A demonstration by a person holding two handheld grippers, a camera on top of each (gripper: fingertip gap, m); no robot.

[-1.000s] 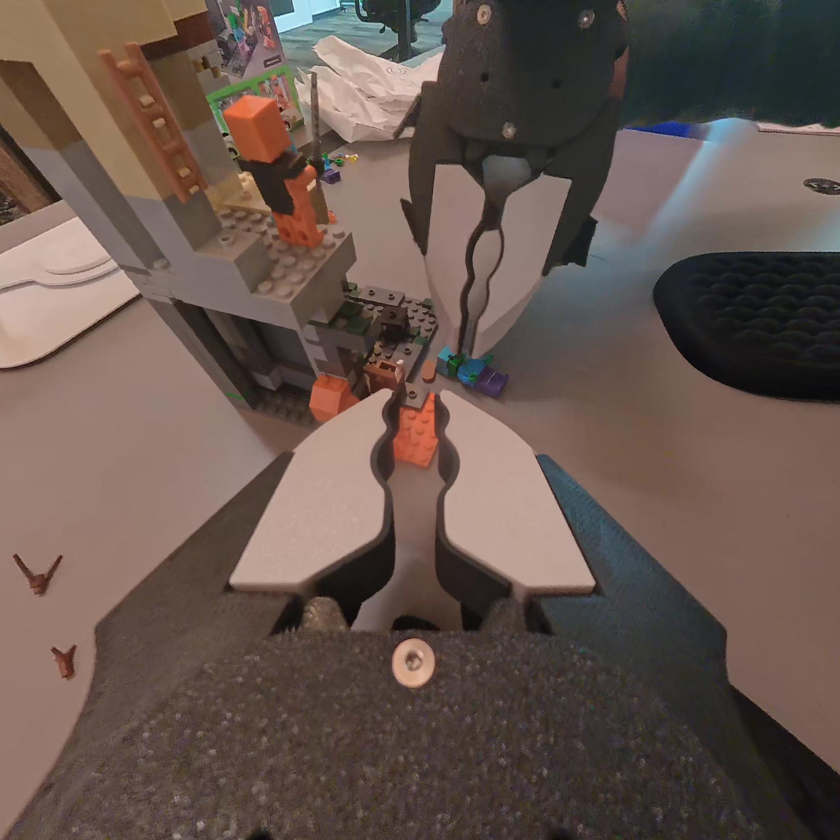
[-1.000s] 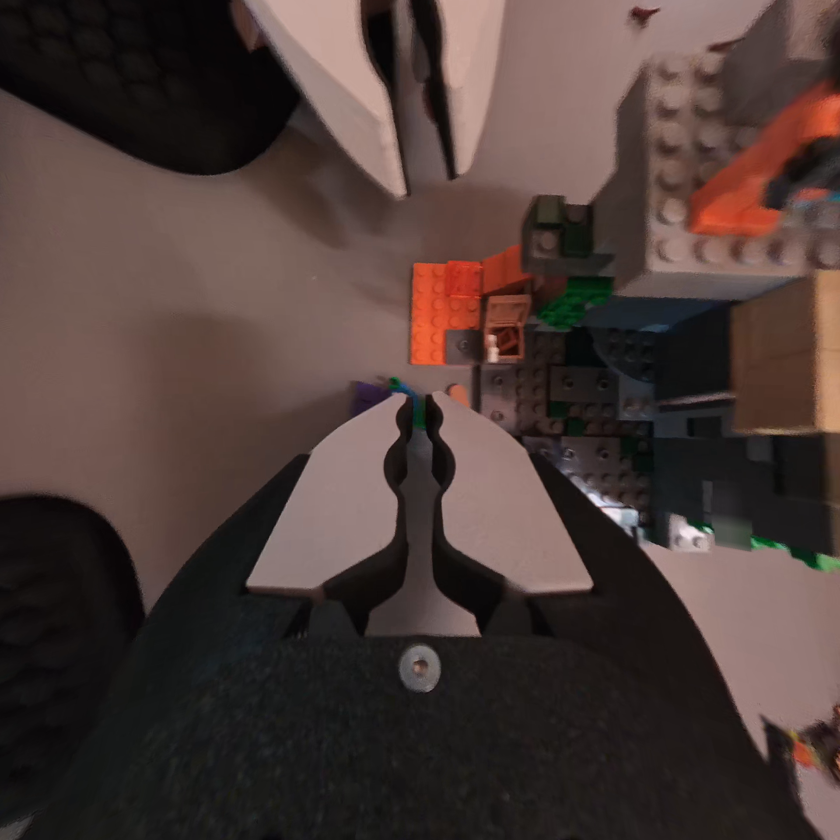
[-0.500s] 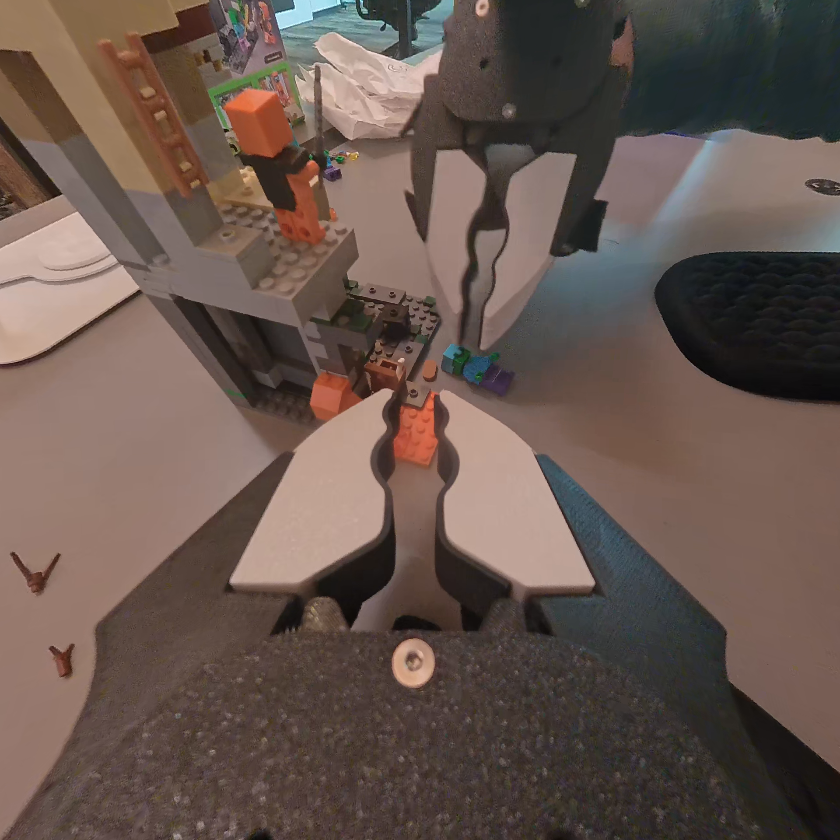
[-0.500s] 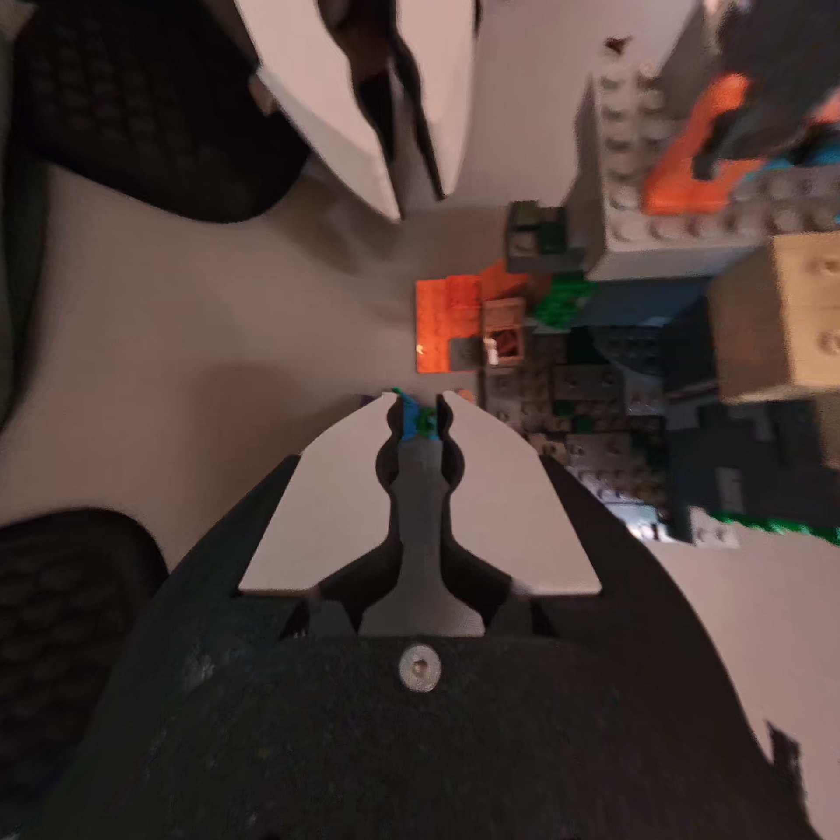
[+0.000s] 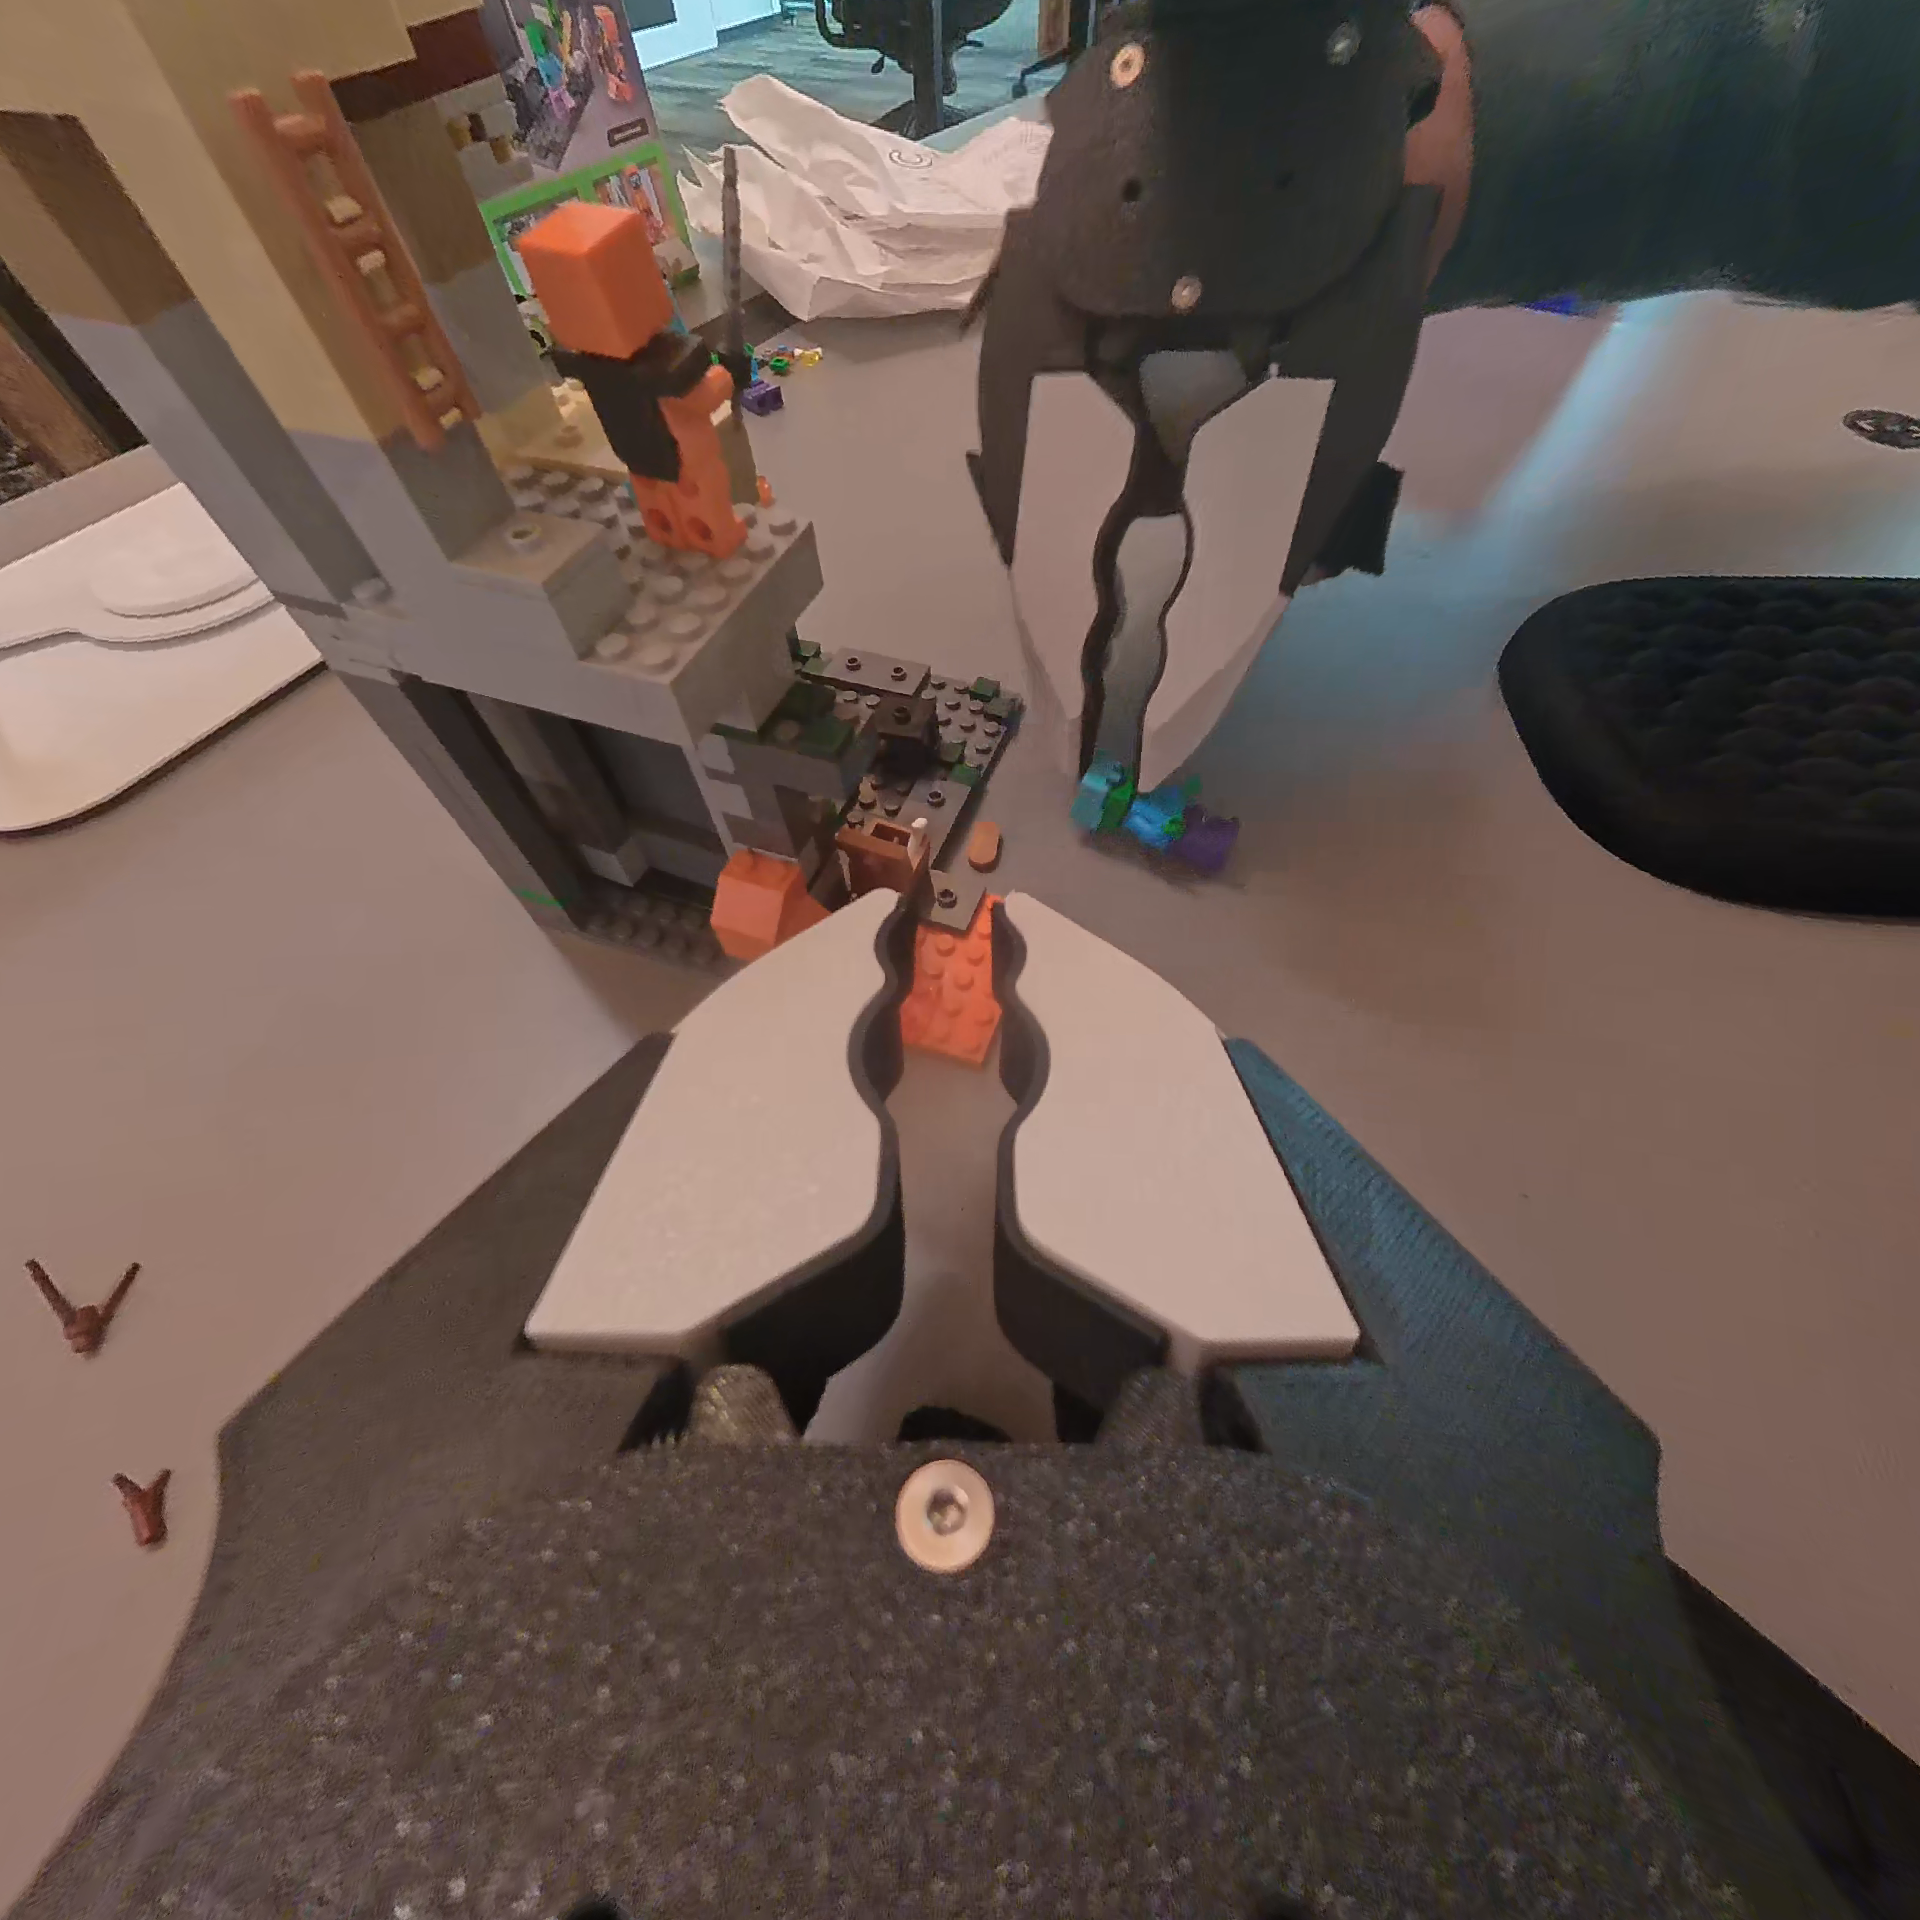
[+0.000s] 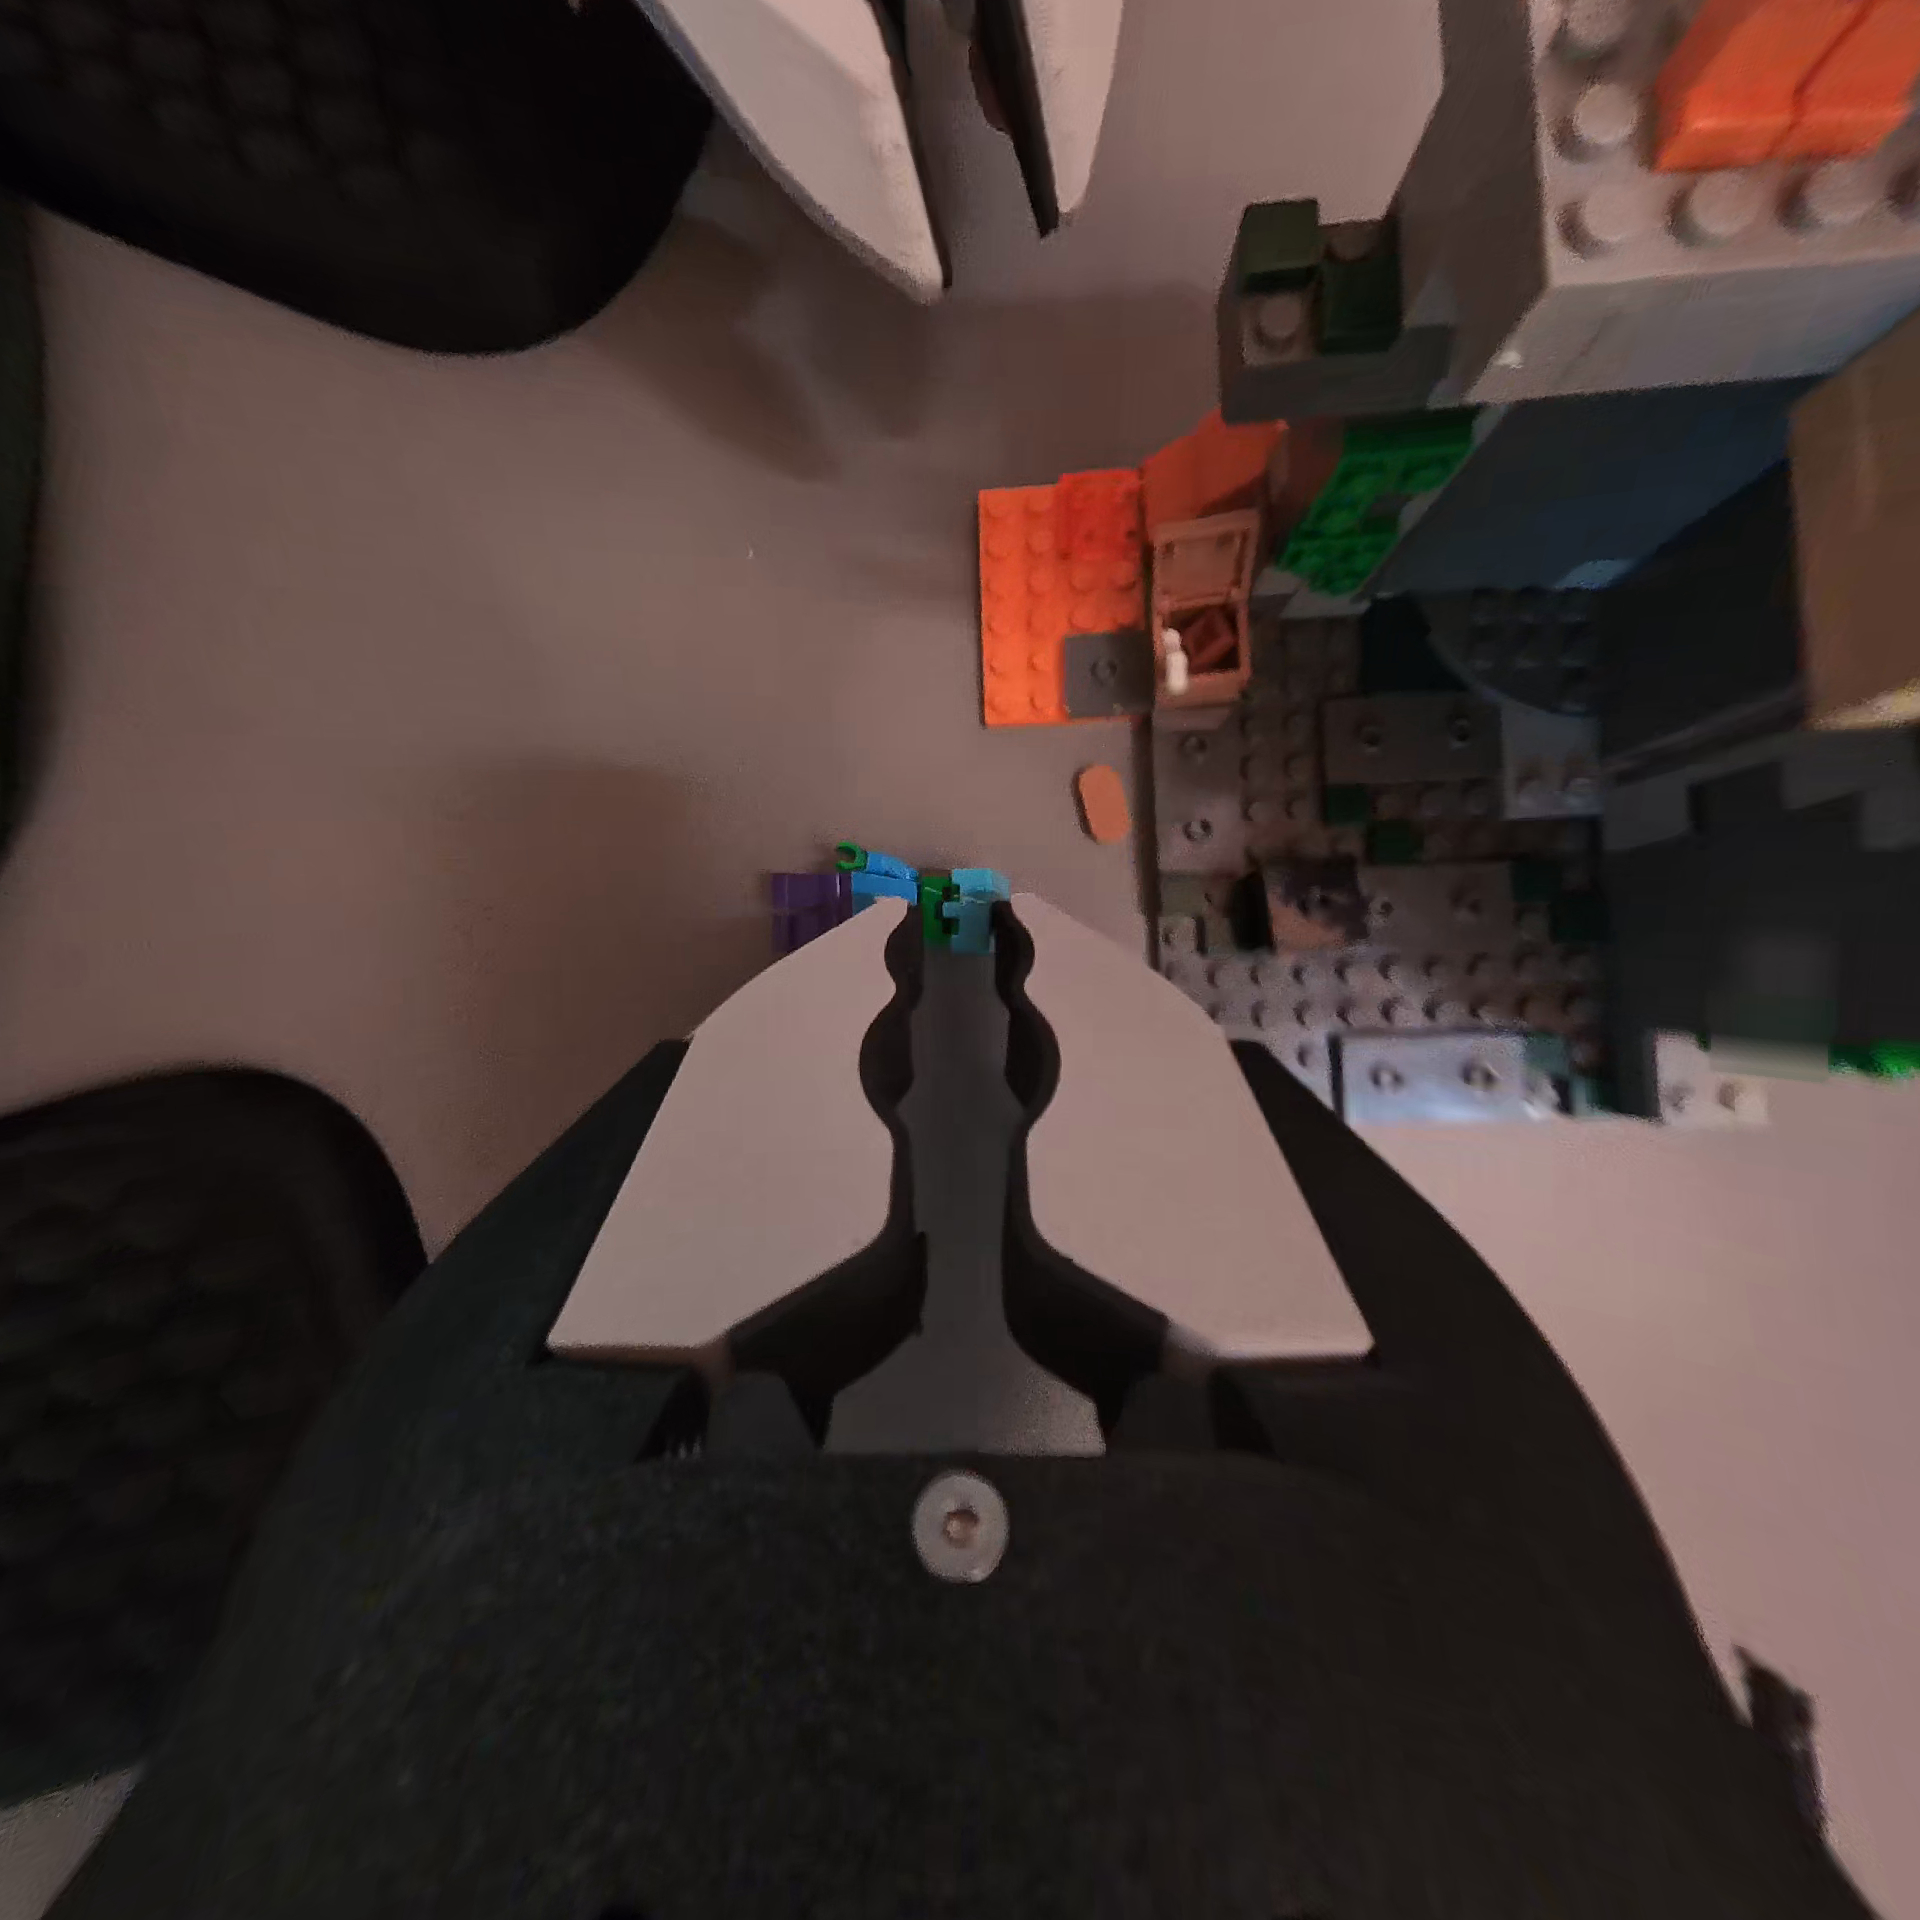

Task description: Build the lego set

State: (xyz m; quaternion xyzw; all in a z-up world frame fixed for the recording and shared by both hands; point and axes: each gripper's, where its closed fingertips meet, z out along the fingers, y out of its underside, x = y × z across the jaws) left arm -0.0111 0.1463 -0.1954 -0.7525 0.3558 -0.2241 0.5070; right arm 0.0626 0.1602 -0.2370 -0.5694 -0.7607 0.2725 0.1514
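Right hand-held gripper (image 6: pixel 951 914) tips straddling blue-green minifigure (image 6: pixel 935 904)

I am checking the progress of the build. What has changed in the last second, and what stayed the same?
The right gripper first lifted slightly and opened, then came back down over the small blue, green and purple figure lying on the table; its fingertips now straddle the figure's head end. Whether they already grip it cannot be told. The left gripper stayed at the orange plate, and the grey building did not move.
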